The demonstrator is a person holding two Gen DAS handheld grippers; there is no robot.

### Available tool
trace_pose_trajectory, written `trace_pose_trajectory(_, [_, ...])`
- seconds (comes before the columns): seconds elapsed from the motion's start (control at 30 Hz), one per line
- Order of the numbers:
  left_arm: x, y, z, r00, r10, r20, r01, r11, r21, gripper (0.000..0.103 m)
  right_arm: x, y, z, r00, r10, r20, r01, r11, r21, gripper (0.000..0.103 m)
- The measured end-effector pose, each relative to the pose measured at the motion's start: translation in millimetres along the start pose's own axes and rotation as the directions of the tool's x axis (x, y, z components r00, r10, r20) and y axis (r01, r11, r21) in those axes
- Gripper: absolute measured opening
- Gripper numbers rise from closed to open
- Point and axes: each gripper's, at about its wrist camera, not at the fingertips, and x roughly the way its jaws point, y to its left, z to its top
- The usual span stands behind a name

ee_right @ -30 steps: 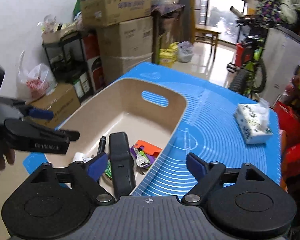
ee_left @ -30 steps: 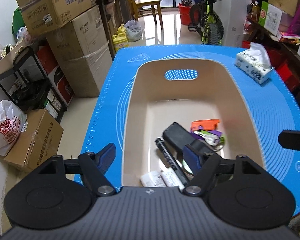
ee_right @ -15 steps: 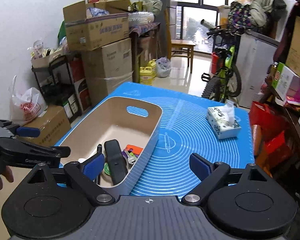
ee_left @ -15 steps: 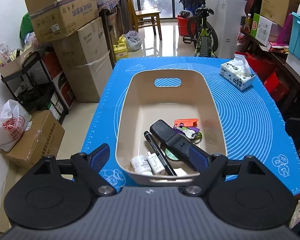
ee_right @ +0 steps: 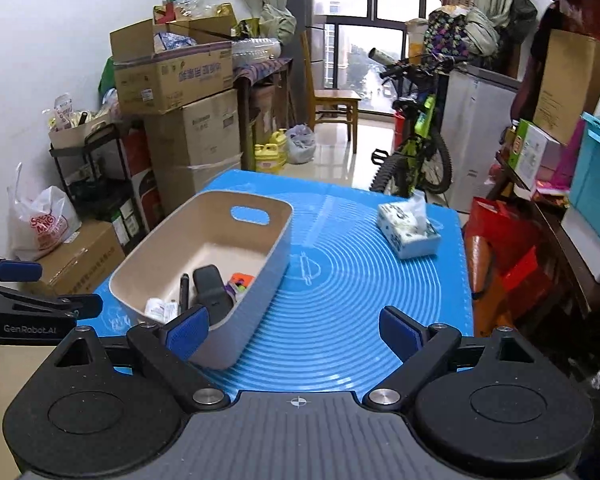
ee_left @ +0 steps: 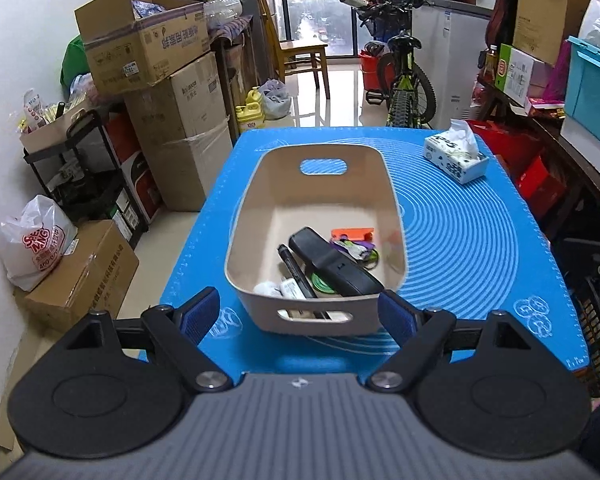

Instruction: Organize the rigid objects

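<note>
Left wrist view
- bin: the beige bin (ee_left: 388, 184) sits on the blue mat (ee_left: 480, 264) that covers the table, and all the small stuff is down at its near end.
- what's inside: black remote (ee_left: 332, 262), black marker (ee_left: 296, 270), an orange bit (ee_left: 352, 234), some purple keys or tags (ee_left: 354, 246), a green ring (ee_left: 320, 282) and little white pieces (ee_left: 280, 288). Can't tell exactly what the white ones are.
- left gripper (ee_left: 300, 314): jaws spread wide, nothing between them, hanging just short of the bin's near wall.

Right wrist view
- right gripper (ee_right: 296, 330): jaws released too and empty, over bare mat just right of the bin (ee_right: 278, 240).
- left gripper from the side (ee_right: 40, 308): off the table's left edge, holding nothing.
- leftover: only a tissue pack (ee_right: 410, 232) lies out on the mat, well apart from the bin.

My take
- stage: looks basically finished to me, since every hard item is in the bin.
- doing it well: keep both sets of jaws empty and clear of the bin wall so nothing gets nudged.
- tissue pack: it's soft, so I'd leave it alone.
</note>
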Motion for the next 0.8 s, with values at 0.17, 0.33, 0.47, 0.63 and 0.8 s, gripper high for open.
trace_pose_trajectory(0.17, [-9,-15,-14,1.000,-0.010,-0.001,0.010,1.000,0.004,0.086,-10,-6,-20,1.000,-0.006,-0.010,0.006,0.999,0.038,0.093])
trace_pose_trajectory(0.33, [-16,-29,-30,1.000,-0.023,-0.001,0.023,1.000,0.020,0.086,-23,-11,-40,1.000,-0.017,0.006,0.016,0.998,0.055,0.093])
trace_pose_trajectory(0.47, [-21,-37,-43,0.999,-0.039,0.002,0.039,0.999,0.018,0.086,-31,-14,-54,1.000,-0.016,0.019,0.015,0.997,0.076,0.093])
trace_pose_trajectory(0.63, [-28,-41,-53,0.999,-0.049,0.011,0.049,0.999,-0.002,0.086,-41,-14,-68,0.999,-0.028,0.030,0.025,0.997,0.075,0.093])
trace_pose_trajectory(0.8, [-32,-45,-58,0.998,-0.057,0.019,0.057,0.998,-0.004,0.086,-50,-16,-79,0.999,-0.029,0.039,0.025,0.996,0.087,0.093])
